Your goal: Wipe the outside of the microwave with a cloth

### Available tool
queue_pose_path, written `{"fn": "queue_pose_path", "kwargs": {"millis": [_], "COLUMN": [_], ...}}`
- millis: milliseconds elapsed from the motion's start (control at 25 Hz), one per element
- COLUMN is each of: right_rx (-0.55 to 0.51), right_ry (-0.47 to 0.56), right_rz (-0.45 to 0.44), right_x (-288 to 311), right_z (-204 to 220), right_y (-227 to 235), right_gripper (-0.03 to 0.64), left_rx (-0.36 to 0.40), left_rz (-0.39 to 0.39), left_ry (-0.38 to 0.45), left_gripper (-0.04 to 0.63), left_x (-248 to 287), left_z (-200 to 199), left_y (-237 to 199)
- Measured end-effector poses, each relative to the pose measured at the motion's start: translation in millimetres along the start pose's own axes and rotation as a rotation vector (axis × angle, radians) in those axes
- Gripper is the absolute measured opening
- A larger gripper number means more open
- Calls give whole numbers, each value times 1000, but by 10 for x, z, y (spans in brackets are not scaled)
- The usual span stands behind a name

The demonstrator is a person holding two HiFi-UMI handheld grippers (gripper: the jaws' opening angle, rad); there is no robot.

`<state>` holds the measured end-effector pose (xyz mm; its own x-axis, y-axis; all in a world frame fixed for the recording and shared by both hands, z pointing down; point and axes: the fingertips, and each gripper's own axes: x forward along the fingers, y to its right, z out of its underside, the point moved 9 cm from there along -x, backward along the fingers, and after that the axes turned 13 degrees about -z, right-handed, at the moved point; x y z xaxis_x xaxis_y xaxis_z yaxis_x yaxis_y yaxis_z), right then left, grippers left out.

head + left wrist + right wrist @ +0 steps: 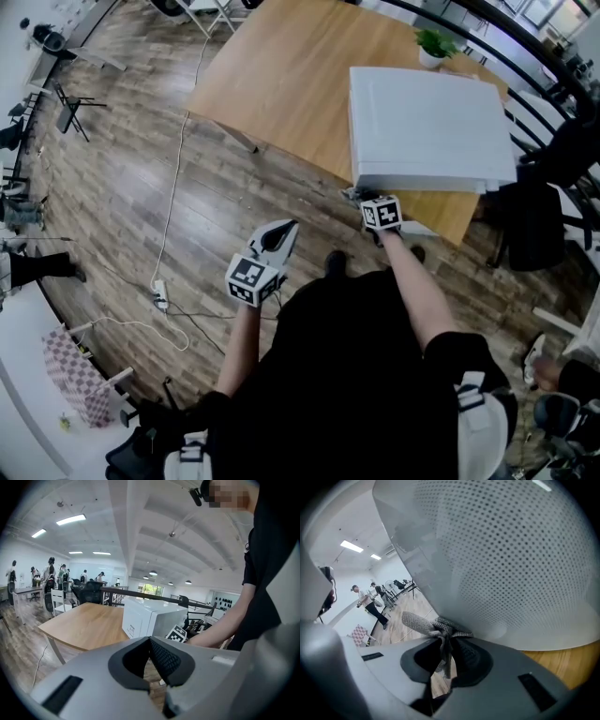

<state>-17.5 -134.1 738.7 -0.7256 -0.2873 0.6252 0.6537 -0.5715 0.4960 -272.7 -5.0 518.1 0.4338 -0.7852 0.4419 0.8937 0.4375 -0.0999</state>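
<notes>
Cloth is pinched in your right gripper, jaws clamped on its bunched end, close against the perforated face of the microwave. In the head view the microwave sits on the table corner at your 1 o'clock. Left gripper hangs well apart at the microwave's 7 o'clock, jaws closed on nothing. Only a small tuft pokes out, so tilt the jaws to lay fabric flat, press lightly, sweep overlapping passes. Don't let jaw tips scrape the panel.
</notes>
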Motion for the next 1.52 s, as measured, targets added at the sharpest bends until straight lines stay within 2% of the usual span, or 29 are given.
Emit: {"fn": "queue_pose_path", "kwargs": {"millis": [280,480,800,960,1400,1520], "right_rx": [13,29,-8,-42,-186,-210], "right_ry": [65,67,108,144,162,210], "right_rz": [-1,19,43,55,50,54], "right_x": [34,-18,-485,-833,-1572,-1751], "right_z": [3,77,100,53,13,-30], "right_y": [-90,-138,-180,-253,-598,-723], "right_gripper": [44,44,44,43,41,40], "left_rx": [22,27,30,41,81,88], "left_rz": [25,58,136,179,282,302], "left_ry": [1,4,3,9,28,25], "left_gripper": [0,0,0,0,0,0], "left_x": [-34,2,174,315,589,625], "left_z": [-9,34,57,25,-122,-130], "left_y": [-174,-218,-256,-228,-132,-98]}}
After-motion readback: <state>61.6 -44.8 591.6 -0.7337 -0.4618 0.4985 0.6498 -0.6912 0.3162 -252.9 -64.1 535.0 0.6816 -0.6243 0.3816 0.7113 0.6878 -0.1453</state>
